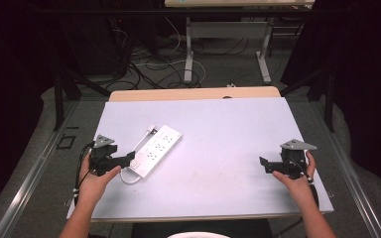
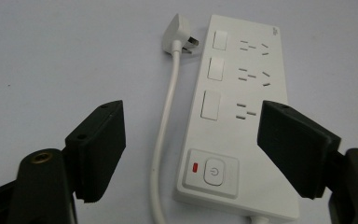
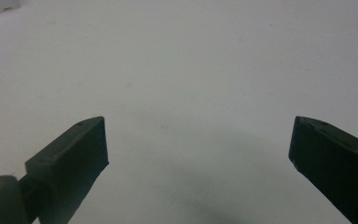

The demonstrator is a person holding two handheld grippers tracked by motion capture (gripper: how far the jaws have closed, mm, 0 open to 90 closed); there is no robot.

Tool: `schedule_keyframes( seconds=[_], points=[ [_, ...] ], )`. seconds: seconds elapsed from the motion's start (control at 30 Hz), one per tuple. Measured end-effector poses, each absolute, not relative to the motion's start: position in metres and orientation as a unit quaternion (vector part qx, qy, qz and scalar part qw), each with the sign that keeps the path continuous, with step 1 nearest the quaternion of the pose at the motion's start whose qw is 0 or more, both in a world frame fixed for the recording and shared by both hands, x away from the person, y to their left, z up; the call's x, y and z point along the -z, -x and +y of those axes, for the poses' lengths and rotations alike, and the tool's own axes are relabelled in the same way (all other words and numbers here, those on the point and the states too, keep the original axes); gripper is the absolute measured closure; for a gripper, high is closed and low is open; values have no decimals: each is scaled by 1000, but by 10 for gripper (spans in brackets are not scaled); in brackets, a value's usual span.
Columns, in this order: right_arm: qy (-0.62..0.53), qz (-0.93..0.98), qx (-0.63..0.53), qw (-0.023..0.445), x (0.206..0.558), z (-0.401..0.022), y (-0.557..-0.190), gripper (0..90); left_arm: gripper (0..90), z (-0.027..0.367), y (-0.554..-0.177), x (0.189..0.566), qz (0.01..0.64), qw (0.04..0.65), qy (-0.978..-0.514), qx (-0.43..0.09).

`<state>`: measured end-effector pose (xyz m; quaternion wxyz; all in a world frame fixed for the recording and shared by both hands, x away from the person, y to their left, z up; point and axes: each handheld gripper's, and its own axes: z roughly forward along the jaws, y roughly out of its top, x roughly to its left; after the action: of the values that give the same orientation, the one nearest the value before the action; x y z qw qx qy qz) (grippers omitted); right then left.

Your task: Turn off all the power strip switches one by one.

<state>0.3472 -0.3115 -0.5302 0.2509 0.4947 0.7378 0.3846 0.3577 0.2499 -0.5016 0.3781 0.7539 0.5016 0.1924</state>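
The white power strip (image 1: 155,150) lies flat on the left half of the pale surface (image 1: 218,129), set on a slant, with its near end at the left tongs (image 1: 129,159). In the left gripper view those tongs (image 2: 191,140) stand fairly wide, their jaws to either side of the strip's near end and raised above it; the pads press on nothing. The strip's switch end, with a round power button (image 2: 213,171) and a small red light (image 2: 195,167), sits between the jaws. Its white cord (image 2: 165,121) runs along the strip's left side up to the plug (image 2: 179,32), which lies on the surface just beside the far end.

That close view also shows 3 rectangular covers and 3 sets of socket slots along the strip, detail too small to read from the high view. The high view shows the right tongs (image 1: 264,163) well apart from the strip, held low on the right side of the surface. In the right gripper view those tongs (image 3: 198,140) are spread wide over the bare surface with nothing between them.
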Motion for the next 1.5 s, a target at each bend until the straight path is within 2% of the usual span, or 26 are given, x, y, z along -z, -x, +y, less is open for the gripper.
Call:
schedule_keyframes(
  seconds=[0.43, 0.8, 0.83, 0.93, 1.07, 1.33, 1.5],
  points=[
    [-498, 737, -386, 244, 532, -313, -349, 51, 312, 246, -372, 497, 495, 349, -776, -178],
    [-501, 738, -384, 239, 534, -314, -349, 59, 468, 243, -376, 492, 504, 324, -791, -123],
    [-501, 737, -386, 238, 534, -315, -349, 60, 515, 242, -376, 493, 509, 327, -787, -117],
    [-501, 738, -386, 238, 534, -315, -350, 61, 565, 241, -376, 494, 511, 324, -789, -109],
    [-503, 737, -386, 236, 535, -315, -350, 63, 612, 239, -377, 494, 515, 312, -792, -100],
    [-505, 736, -385, 234, 536, -316, -350, 66, 779, 238, -378, 497, 516, 293, -798, -101],
    [-507, 735, -386, 230, 536, -316, -350, 66, 831, 236, -378, 500, 519, 284, -801, -96]
  ],
)
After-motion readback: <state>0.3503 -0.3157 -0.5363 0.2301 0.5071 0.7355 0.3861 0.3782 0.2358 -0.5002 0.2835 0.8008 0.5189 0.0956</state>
